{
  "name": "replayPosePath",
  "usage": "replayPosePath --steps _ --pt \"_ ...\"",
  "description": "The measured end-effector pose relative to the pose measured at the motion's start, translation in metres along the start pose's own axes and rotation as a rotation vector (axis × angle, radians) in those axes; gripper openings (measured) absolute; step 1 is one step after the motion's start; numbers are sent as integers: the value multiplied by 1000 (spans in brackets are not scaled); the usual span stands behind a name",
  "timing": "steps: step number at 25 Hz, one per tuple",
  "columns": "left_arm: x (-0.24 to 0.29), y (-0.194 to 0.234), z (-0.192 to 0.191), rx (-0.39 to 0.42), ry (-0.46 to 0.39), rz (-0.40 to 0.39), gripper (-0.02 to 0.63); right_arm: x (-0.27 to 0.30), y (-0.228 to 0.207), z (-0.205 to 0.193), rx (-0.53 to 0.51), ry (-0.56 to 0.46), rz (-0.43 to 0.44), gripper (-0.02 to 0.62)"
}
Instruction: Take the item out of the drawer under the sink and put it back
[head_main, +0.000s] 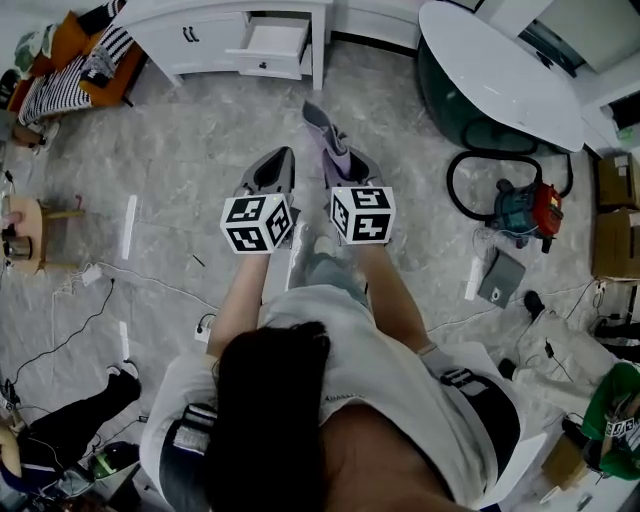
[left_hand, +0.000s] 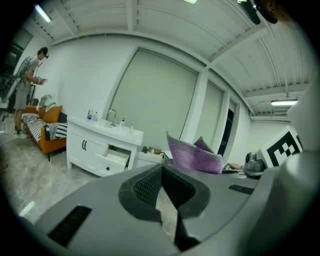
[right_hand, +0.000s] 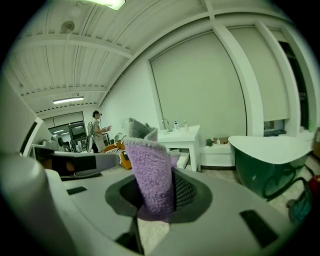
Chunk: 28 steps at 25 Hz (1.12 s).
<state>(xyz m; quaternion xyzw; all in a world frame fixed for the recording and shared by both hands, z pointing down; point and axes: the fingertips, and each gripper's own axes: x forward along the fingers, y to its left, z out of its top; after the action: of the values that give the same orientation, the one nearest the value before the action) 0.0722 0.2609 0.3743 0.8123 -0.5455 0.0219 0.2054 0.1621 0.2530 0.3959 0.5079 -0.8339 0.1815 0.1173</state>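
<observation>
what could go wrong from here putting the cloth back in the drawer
1. The right gripper pinches only a small part of the purple cloth. The rest stands free beyond the jaws and could flop and snag on the front of the open drawer.
2. Cables trail over the floor to the person's left, so a step that way might catch one.

light: bright, even, ceiling strip lamps (right_hand: 68, 100) | fisheye bending, dark vignette corners | near parts soft
</observation>
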Motion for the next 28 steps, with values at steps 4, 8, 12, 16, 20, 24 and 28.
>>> replayPosePath --steps 4,8,12,16,20,24,28 --pt "27 1 9 -8 -12 12 3 18 -19 12 -8 4 12 112" --pt "48 -2 18 -10 -29 21 3 32 -34 24 -20 -1 31 112" --pt "60 -3 21 -20 -34 35 3 40 -42 31 -19 -5 50 112" --pt "68 -1 19 -21 -26 45 3 46 -46 32 -13 -1 62 112" --pt "71 3 16 -30 -19 54 4 51 -47 30 -9 4 71 112" --pt "74 4 13 -34 -19 55 3 51 -50 27 -6 8 69 112" --pt "79 5 13 -22 -19 53 3 54 -55 27 -5 8 62 112"
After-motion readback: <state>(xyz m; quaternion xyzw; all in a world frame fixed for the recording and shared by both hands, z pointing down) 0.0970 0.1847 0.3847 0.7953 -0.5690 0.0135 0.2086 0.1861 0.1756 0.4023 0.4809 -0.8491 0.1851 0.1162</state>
